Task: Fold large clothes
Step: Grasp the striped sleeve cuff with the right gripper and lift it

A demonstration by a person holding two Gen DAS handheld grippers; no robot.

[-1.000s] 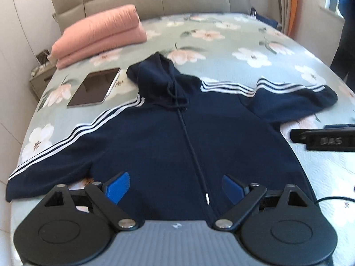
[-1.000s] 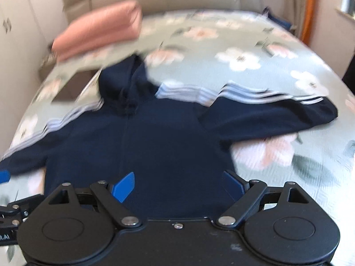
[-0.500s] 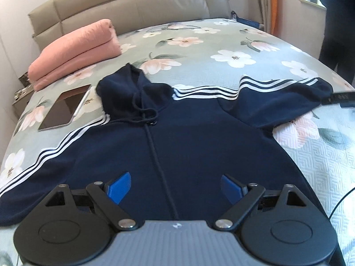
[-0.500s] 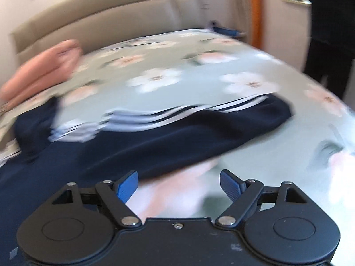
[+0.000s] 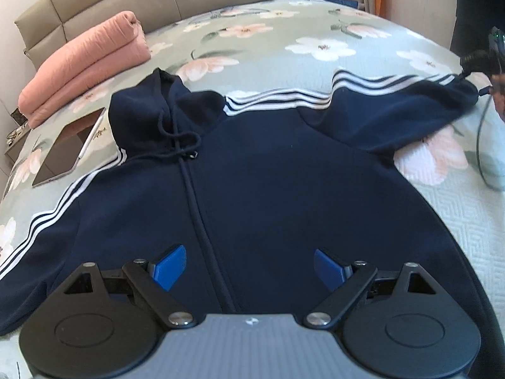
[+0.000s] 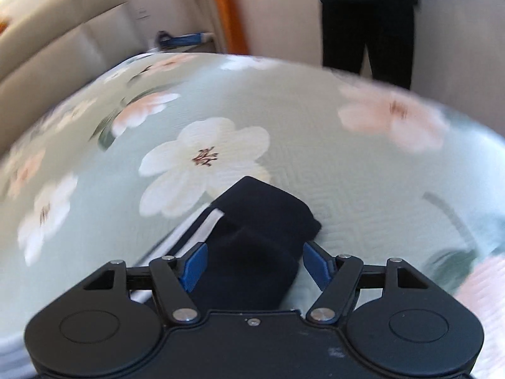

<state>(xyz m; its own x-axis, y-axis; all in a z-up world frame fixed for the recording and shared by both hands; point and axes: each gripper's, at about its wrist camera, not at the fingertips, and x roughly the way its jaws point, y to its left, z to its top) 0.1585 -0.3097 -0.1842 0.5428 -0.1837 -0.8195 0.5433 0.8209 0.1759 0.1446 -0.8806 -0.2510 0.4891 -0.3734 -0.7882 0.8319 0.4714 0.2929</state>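
A navy zip hoodie [image 5: 284,173] with white sleeve stripes lies flat, front up, on the floral bed [image 5: 284,41], sleeves spread to both sides. My left gripper [image 5: 249,267] is open and empty over the hoodie's lower hem, near the zip. My right gripper [image 6: 254,263] is open, its blue fingers either side of the right sleeve's cuff [image 6: 262,218]; the jaws do not press the cloth. In the left wrist view the right gripper shows only partly at the sleeve end [image 5: 486,60].
A folded pink blanket [image 5: 85,63] lies at the bed's far left by the beige headboard [image 5: 157,3]. A tablet with a stylus [image 5: 69,148] lies left of the hood. A person in dark clothes [image 6: 366,19] stands beyond the bed's right side.
My right gripper swung right from above the hoodie's body to the right sleeve cuff. My left gripper shifted right along the hem and lowered. Both stayed open.
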